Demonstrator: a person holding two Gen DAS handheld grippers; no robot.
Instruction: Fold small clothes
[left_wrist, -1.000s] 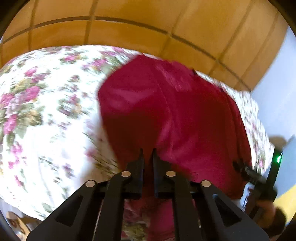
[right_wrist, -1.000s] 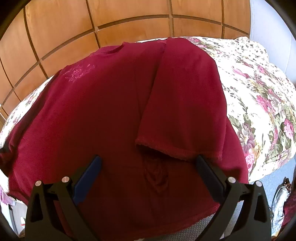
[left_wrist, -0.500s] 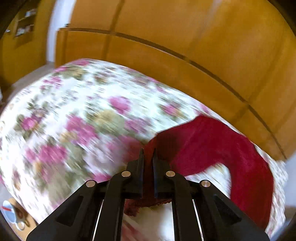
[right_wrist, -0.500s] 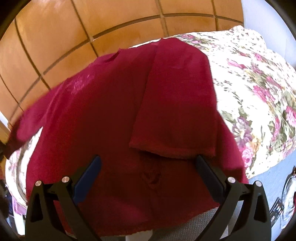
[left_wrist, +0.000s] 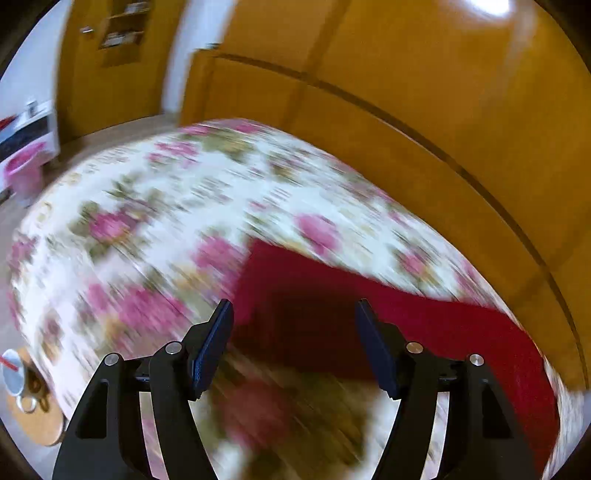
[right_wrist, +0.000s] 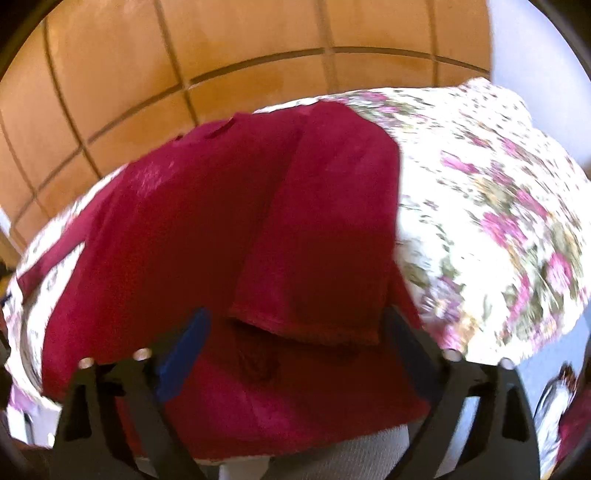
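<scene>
Red shirt (right_wrist: 207, 236) collar apparently points toward the headboard (right_wrist: 229, 48).

A bed (left_wrist: 155, 206) under a floral spread fills the room, backed by a glossy panelled wooden headboard (left_wrist: 424, 122). Beyond its far corner stands a wooden door (left_wrist: 110, 70); a pale wall (right_wrist: 535, 48) flanks the headboard.

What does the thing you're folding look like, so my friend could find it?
Look at the flowery bedspread below the wooden panel wall. On it lies a dark red shirt, one side already folded over its middle. It is the only plain, single-colour cloth there.
</scene>
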